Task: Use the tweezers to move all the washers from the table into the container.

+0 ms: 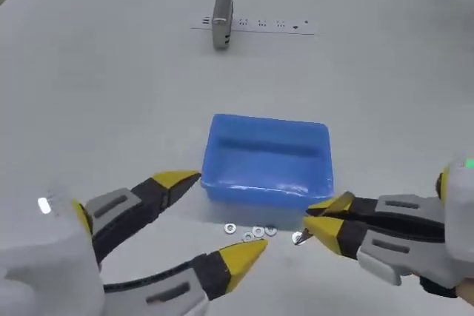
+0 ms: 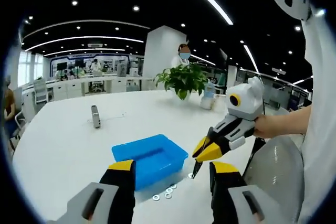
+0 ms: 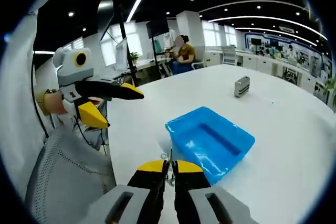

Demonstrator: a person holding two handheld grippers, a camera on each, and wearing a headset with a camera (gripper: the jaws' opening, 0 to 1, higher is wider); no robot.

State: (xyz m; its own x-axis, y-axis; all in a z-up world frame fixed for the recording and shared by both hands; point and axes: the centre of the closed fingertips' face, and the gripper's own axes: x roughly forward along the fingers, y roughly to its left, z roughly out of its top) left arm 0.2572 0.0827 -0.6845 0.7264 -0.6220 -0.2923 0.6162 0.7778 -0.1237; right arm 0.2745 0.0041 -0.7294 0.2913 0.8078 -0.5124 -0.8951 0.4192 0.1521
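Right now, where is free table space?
Free: the table between blue container and power strip, and left of the container. Crowded: its near side, with washers, the open left gripper and the right gripper holding tweezers.

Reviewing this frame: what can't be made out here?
- Head view: whether the tweezers hold a washer; the tip is tiny and blurred.
- Head view: the exact number of washers; they are small, blurred and bunched together.
- Right gripper view: the washers, largely hidden behind the right gripper's closed jaws.
- Head view: the left gripper's body, cut off by the bottom edge.
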